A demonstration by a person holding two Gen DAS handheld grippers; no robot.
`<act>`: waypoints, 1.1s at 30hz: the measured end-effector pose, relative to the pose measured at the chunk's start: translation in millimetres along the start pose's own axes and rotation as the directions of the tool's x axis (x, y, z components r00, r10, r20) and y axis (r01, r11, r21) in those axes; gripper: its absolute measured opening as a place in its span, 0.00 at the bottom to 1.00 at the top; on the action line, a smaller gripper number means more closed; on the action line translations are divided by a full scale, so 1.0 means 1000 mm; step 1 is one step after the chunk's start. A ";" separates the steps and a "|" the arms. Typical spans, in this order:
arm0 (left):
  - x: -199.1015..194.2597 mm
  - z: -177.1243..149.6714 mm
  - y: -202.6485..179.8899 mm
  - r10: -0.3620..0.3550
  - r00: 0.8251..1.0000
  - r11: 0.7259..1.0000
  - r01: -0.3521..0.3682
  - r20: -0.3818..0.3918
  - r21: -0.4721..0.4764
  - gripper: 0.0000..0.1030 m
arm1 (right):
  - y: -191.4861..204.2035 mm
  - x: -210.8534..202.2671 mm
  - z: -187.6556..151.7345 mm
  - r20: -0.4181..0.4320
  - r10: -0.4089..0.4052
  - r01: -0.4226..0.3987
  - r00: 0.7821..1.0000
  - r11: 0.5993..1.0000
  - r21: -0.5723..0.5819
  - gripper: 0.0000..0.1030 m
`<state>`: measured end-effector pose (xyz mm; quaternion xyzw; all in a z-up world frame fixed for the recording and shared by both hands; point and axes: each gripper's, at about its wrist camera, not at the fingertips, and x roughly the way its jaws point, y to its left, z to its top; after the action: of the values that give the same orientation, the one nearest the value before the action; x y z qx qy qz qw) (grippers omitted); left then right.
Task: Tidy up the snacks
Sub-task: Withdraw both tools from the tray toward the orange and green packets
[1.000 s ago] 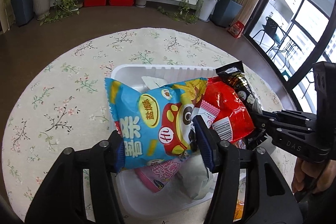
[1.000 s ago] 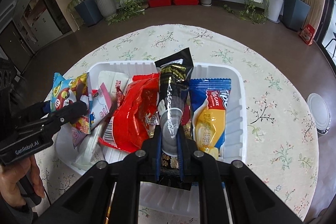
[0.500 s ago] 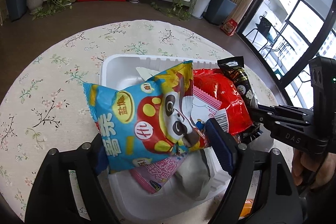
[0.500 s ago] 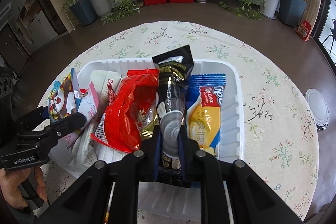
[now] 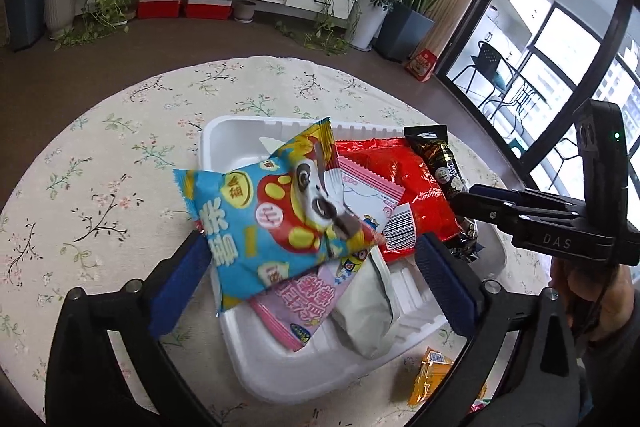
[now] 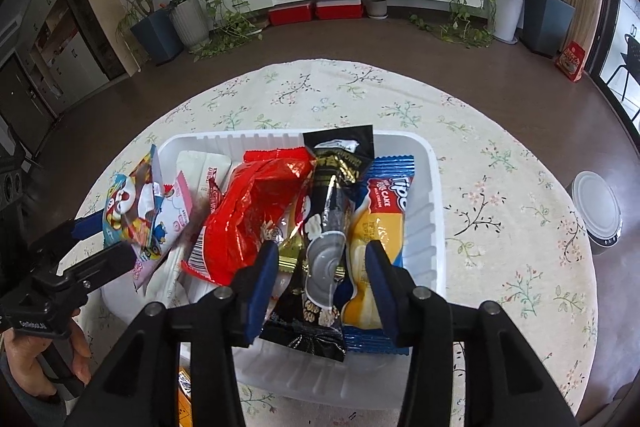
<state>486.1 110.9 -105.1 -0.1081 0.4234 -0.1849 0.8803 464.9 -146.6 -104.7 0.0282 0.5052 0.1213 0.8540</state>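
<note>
Left wrist view is showing the left gripper (image 5: pixel 308 263) standing wide, its blue pads (image 5: pixel 180 287) apart from the blue snack bag (image 5: pixel 276 215), which is lying tilted across the near-left edge of the white tray (image 5: pixel 232 143), one crimped corner hanging out over the rim. The tray is sitting near the middle of the round floral tablecloth (image 5: pixel 100 167), and all other places are being given from it. Its walls are ribbed, glossy moulded plastic with rounded corners; its far-left corner is showing bare floor. Beneath the blue bag a pink packet (image 5: pixel 304 303) and a pale matte pouch (image 5: pixel 368 311) are lying flat by the near wall. Toward the tray's right side a crinkled red foil bag (image 5: pixel 404 187) is leaning against a slim black packet (image 5: pixel 440 163). Outside the near-right corner an orange packet (image 5: pixel 432 375) is resting on the cloth. In the right wrist view the right gripper (image 6: pixel 322 277) is standing open astride the black packet (image 6: pixel 332 227), both pads clear of its shiny film, so it is holding nothing. A blue-and-yellow cake packet (image 6: pixel 380 223) is lying just beside the tray's right wall, and the red bag (image 6: pixel 256 215) is filling the middle. Wide open cloth is lying beyond the tray's far and right rims; a round white lid (image 6: pixel 596 207) is sitting well apart to the right.
</note>
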 end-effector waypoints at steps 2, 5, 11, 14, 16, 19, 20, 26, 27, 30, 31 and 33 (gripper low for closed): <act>-0.002 -0.001 0.000 0.006 1.000 1.000 -0.006 0.012 -0.011 1.00 | 0.000 0.000 -0.001 0.001 0.000 0.000 1.000 1.000 0.001 0.50; -0.003 -0.004 0.001 0.013 1.000 1.000 -0.013 0.015 -0.018 1.00 | 0.000 0.000 -0.003 0.000 0.001 -0.001 1.000 1.000 -0.004 0.56; -0.004 -0.004 -0.008 0.016 0.999 1.000 -0.016 0.032 -0.009 1.00 | 0.002 -0.002 -0.005 0.011 -0.005 0.005 1.000 1.000 -0.008 0.62; -0.007 -0.005 -0.012 0.025 0.999 1.000 -0.025 0.038 0.002 1.00 | 0.002 -0.005 -0.006 0.020 -0.012 0.012 1.000 1.000 -0.003 0.64; -0.010 -0.008 -0.014 0.025 0.999 1.000 -0.025 0.041 0.006 1.00 | 0.000 -0.008 -0.007 0.029 -0.015 0.015 0.999 1.000 0.002 0.67; -0.018 -0.015 -0.019 0.038 0.998 0.999 -0.038 0.047 0.009 1.00 | -0.001 -0.017 -0.009 0.051 -0.013 0.013 0.999 1.000 0.003 0.71; -0.021 -0.018 -0.020 0.040 0.998 0.999 -0.041 0.050 0.011 1.00 | -0.002 -0.021 -0.010 0.061 -0.015 0.015 0.998 1.000 -0.001 0.71; -0.046 -0.044 -0.032 0.097 0.994 0.995 -0.098 0.051 0.005 1.00 | -0.007 -0.047 -0.026 0.109 -0.016 0.016 0.994 1.000 0.000 0.73; -0.051 -0.051 -0.037 0.101 0.993 0.995 -0.102 0.059 0.010 1.00 | -0.008 -0.055 -0.030 0.120 -0.008 0.007 0.993 1.000 0.004 0.73; -0.069 -0.069 -0.052 0.114 0.990 0.993 -0.117 0.086 0.032 1.00 | -0.007 -0.071 -0.044 0.147 -0.004 0.006 0.989 1.000 -0.012 0.75; -0.075 -0.075 -0.057 0.113 0.989 0.992 -0.117 0.094 0.039 1.00 | -0.006 -0.076 -0.051 0.151 0.001 0.002 0.989 1.000 -0.018 0.76; -0.085 -0.091 -0.072 0.111 0.989 0.992 -0.116 0.097 0.050 1.00 | -0.004 -0.083 -0.063 0.151 0.012 -0.008 0.989 1.000 -0.028 0.76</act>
<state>349.7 78.1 -76.5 -0.0678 0.3818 -0.1409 0.9109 372.4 -174.9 -65.5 0.0284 0.4373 0.1300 0.8894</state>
